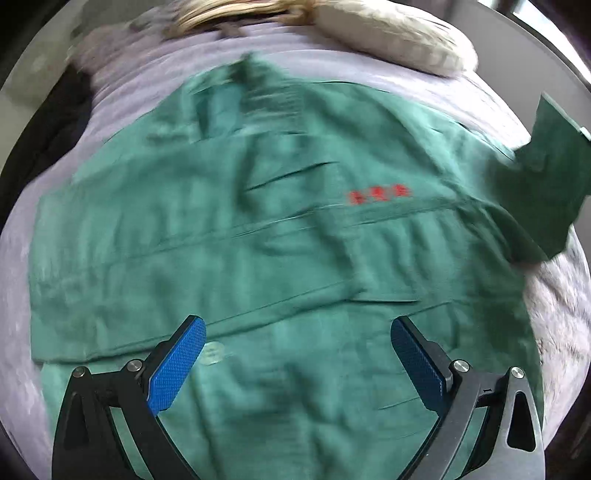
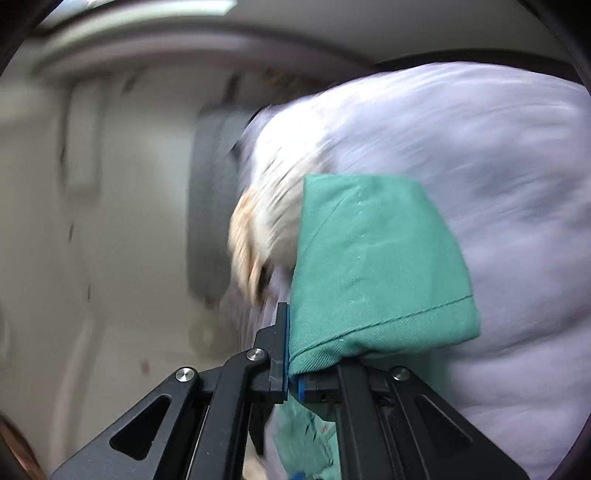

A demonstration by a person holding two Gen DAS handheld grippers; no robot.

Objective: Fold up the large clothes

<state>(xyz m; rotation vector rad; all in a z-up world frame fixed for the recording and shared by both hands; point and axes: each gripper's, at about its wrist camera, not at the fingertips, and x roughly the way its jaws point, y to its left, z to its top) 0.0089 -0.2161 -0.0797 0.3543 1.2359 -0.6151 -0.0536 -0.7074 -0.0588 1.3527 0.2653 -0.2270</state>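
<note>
A large green shirt [image 1: 236, 236] with small red lettering [image 1: 380, 194] lies spread on a pale lilac bed cover [image 1: 147, 85], one side folded over its middle. My left gripper [image 1: 297, 332] is open, its blue pads [image 1: 177, 365] hovering over the shirt's near part. At the right edge of the left wrist view a sleeve end [image 1: 554, 177] is lifted off the bed. In the right wrist view my right gripper [image 2: 291, 354] is shut on that green sleeve cuff [image 2: 376, 266], held up in the air. Both views are motion-blurred.
A cream fluffy pillow [image 1: 391, 33] lies at the head of the bed and also shows in the right wrist view [image 2: 266, 221]. A dark bundle [image 1: 44, 125] sits off the bed's left side. A beige wall [image 2: 110, 221] and a grey panel [image 2: 214, 192] stand beyond the bed.
</note>
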